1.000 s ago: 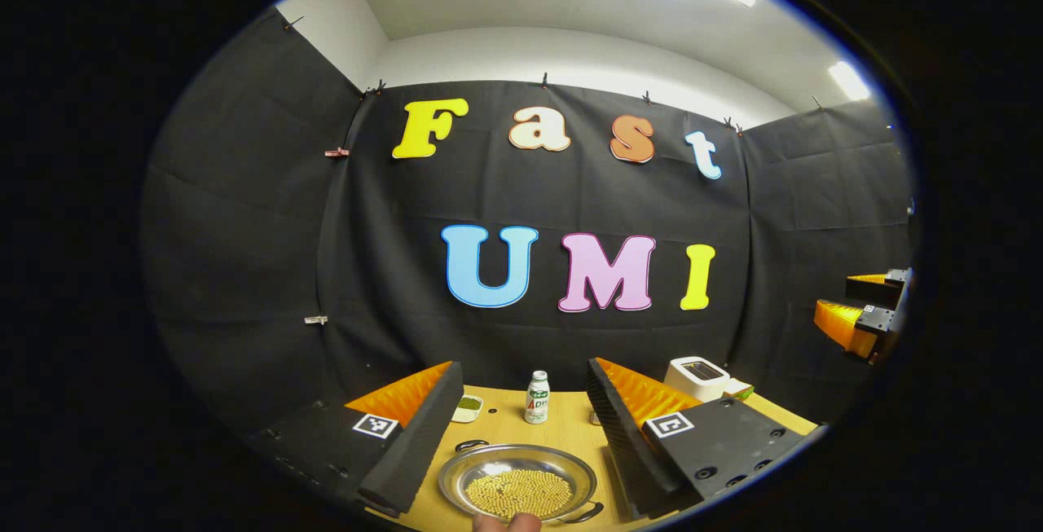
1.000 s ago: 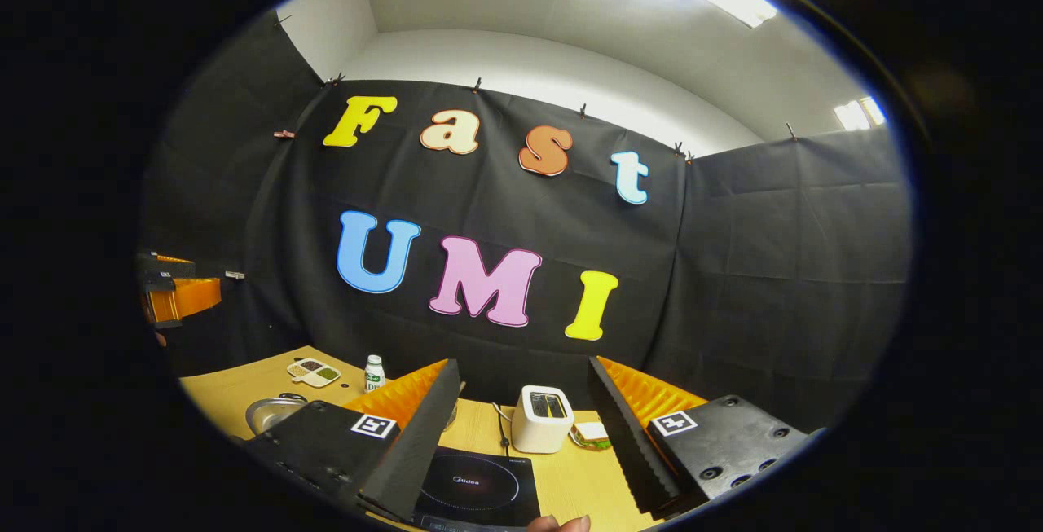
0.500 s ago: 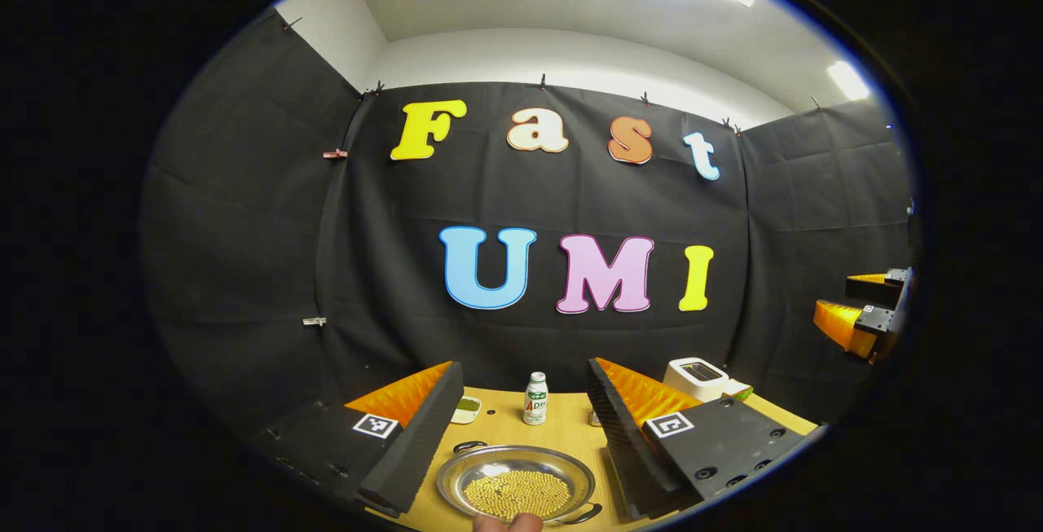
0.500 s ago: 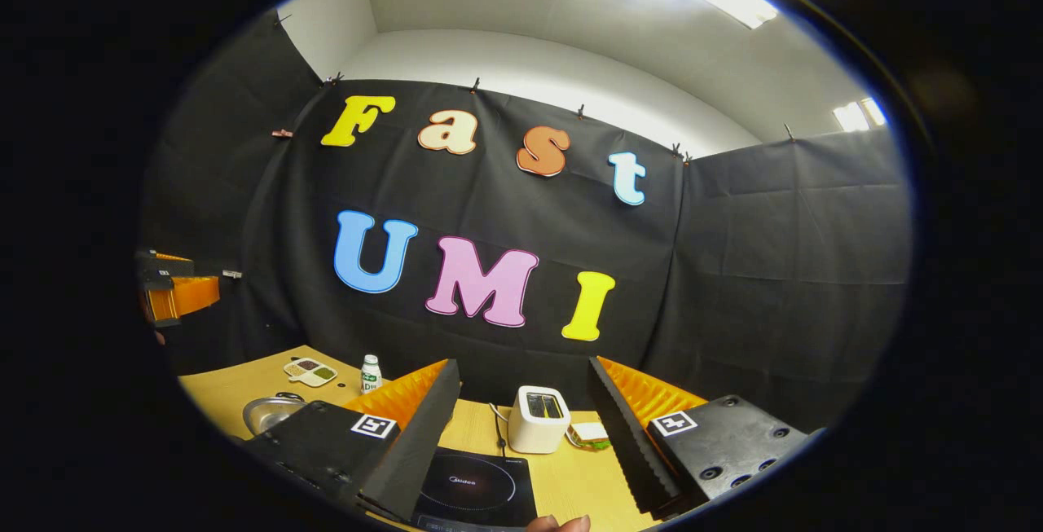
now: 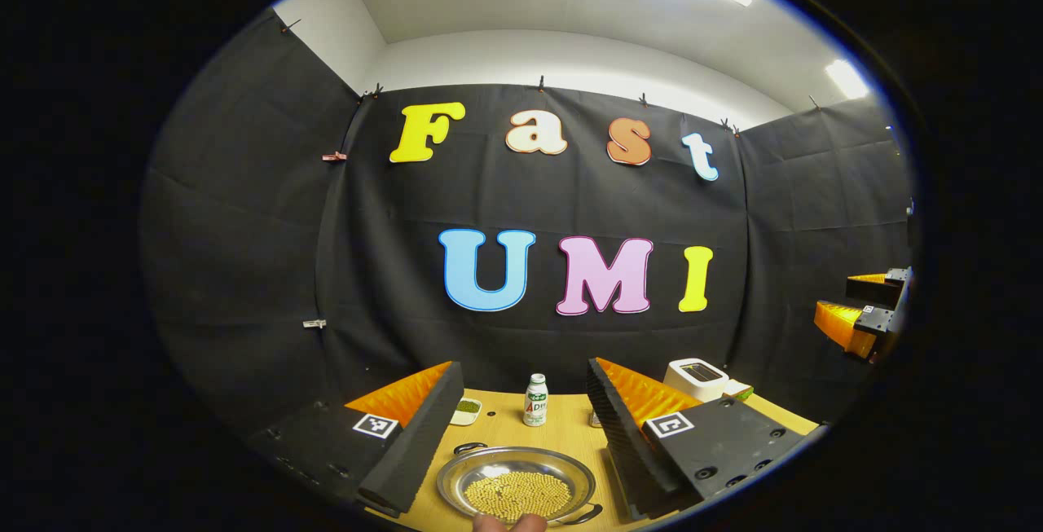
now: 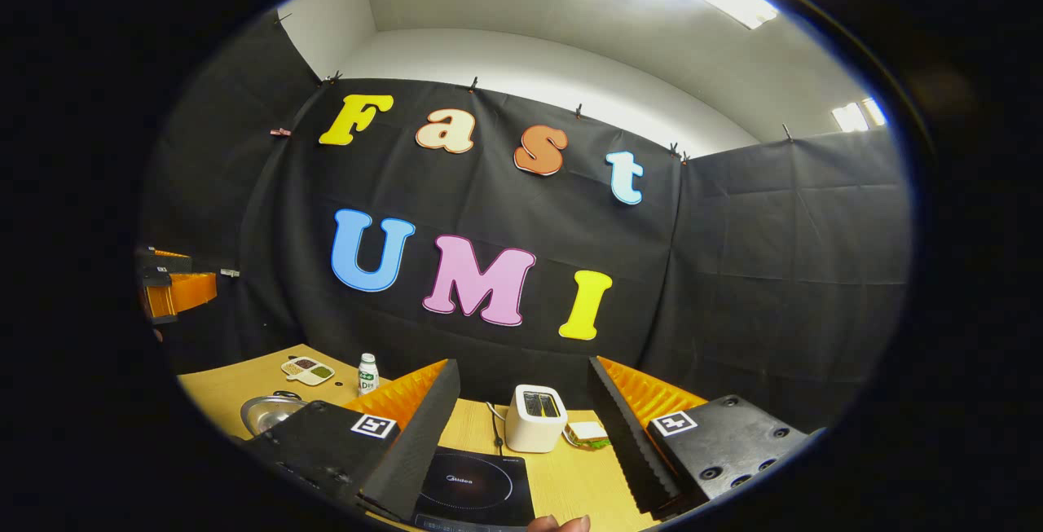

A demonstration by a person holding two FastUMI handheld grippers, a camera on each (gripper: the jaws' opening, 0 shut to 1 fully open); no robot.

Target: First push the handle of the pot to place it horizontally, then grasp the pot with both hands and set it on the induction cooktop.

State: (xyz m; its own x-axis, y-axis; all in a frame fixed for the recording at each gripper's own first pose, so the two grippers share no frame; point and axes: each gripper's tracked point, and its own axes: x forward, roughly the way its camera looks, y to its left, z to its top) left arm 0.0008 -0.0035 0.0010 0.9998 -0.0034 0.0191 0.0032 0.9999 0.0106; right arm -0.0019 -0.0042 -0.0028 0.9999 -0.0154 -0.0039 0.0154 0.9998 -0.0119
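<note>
1. Pot (image 5: 516, 487), shallow steel and full of loose yellow beans, sat on the worktop (image 5: 562, 430) between the wide-spread fingers of the left gripper (image 5: 521, 442).
2. Right gripper (image 6: 521, 442), also wide and empty, hung above the induction cooktop (image 6: 477, 485).
3. Uneven lifting would likely spill beans.

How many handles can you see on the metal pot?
2 on the pot: a far handle on its back-left rim and a near handle at its front-right, both seen in the left gripper view.
</note>
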